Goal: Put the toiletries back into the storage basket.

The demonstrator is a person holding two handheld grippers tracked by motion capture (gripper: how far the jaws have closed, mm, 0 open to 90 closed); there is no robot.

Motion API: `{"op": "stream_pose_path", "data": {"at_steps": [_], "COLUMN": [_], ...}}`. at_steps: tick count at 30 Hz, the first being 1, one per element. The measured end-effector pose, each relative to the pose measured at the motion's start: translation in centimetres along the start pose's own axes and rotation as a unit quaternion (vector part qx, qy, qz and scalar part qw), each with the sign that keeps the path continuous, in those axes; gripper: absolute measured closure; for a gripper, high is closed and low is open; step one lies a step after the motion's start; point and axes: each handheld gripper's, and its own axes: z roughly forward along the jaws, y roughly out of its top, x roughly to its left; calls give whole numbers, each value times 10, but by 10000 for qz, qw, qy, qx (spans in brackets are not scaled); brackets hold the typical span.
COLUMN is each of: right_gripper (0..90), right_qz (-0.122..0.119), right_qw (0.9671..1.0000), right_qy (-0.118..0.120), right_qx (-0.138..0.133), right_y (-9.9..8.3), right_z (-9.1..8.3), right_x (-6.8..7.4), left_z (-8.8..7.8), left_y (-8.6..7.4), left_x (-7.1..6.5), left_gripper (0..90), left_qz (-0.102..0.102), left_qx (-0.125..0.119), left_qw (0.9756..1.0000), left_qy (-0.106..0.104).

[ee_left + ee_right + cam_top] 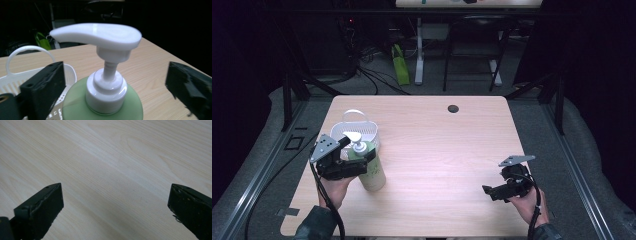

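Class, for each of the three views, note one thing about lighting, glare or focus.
High view: lit table, dark surroundings. Left gripper view: soft glare on the white pump head, background dim, near black tongs blurred. Right gripper view: evenly lit wood grain, slightly soft.

We saw a light wooden table [437, 150] with rounded corners and a small dark round hole [453, 108] near its far edge. On its left part stood a green pump bottle [372, 172], upright, and just behind it a white plastic basket [357, 131] with a loop handle. A strip of grey tape [288, 211] lay at the near left corner.
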Motion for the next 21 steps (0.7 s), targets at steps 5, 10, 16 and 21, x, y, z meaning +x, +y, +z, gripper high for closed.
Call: {"op": "stream_pose_path", "data": {"at_steps": [5,10,16,21], "right_gripper": [0,0,0,0], "right_qz": [-25,-18,-43,5], "right_qw": [10000,10000,10000,10000], "right_qy": [3,-5,2,3], "right_qx": [20,52,59,50], "right_y": [0,0,0,0], "right_z": [1,1,1,0], "right_x": [0,0,0,0], "left_z": [-2,-3,-5,-7], "left_y": [0,1,0,1], "left_x": [-1,-2,1,1], "left_gripper": [247,399,512,558], "left_qz": [10,38,-57,-66], "left_qx": [-112,-232,-327,-473], "left_qw": [9999,9997,9994,9989], "left_qy": [-19,-33,-33,-37]}}
